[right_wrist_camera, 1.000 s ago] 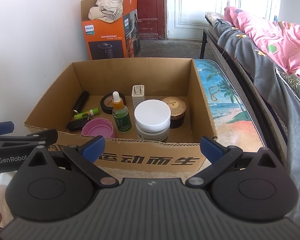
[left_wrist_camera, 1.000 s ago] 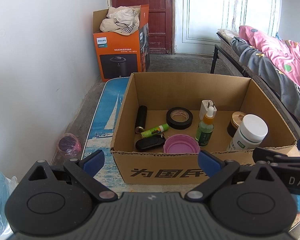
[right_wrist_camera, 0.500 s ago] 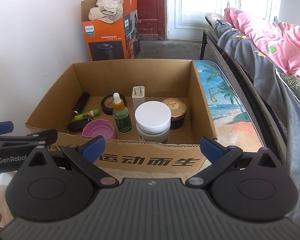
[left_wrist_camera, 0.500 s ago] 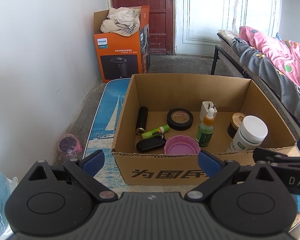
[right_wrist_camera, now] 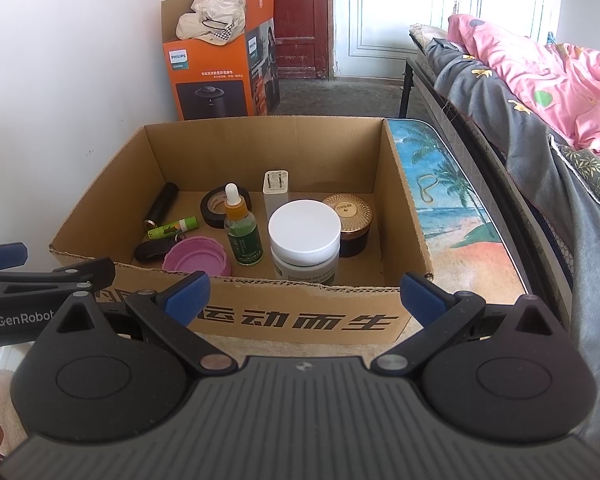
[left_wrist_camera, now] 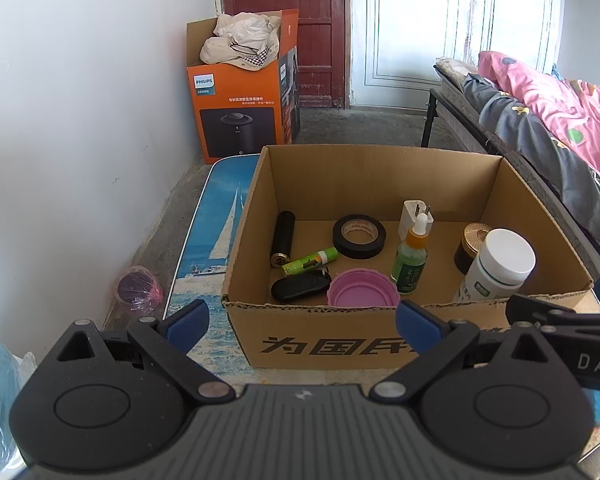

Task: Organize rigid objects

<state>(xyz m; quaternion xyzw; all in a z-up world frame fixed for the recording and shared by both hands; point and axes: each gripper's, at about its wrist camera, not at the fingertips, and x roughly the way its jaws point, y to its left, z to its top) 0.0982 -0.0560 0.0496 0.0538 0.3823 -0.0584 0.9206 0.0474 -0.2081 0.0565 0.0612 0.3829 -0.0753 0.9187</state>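
An open cardboard box (left_wrist_camera: 380,168) (right_wrist_camera: 260,140) stands on a low table. Inside lie a black cylinder (left_wrist_camera: 282,234), black tape roll (left_wrist_camera: 359,236), green tube (left_wrist_camera: 310,261), black key fob (left_wrist_camera: 300,286), pink lid (left_wrist_camera: 362,292), green dropper bottle (left_wrist_camera: 411,258) (right_wrist_camera: 241,228), white charger (right_wrist_camera: 275,194), white-capped jar (left_wrist_camera: 500,264) (right_wrist_camera: 304,236) and gold-lidded jar (right_wrist_camera: 350,216). My left gripper (left_wrist_camera: 302,320) is open and empty, in front of the box's near wall. My right gripper (right_wrist_camera: 304,294) is open and empty, also before the near wall.
An orange Philips carton (left_wrist_camera: 244,108) with a cloth stands by the red door. A white wall (left_wrist_camera: 80,120) runs along the left, a bed with pink bedding (right_wrist_camera: 540,80) along the right. A pink bagged item (left_wrist_camera: 138,290) lies on the floor. The table (right_wrist_camera: 452,200) has a beach print.
Both grippers have drifted back slightly from the box, so it sits a little lower in view. Both stay open and empty.
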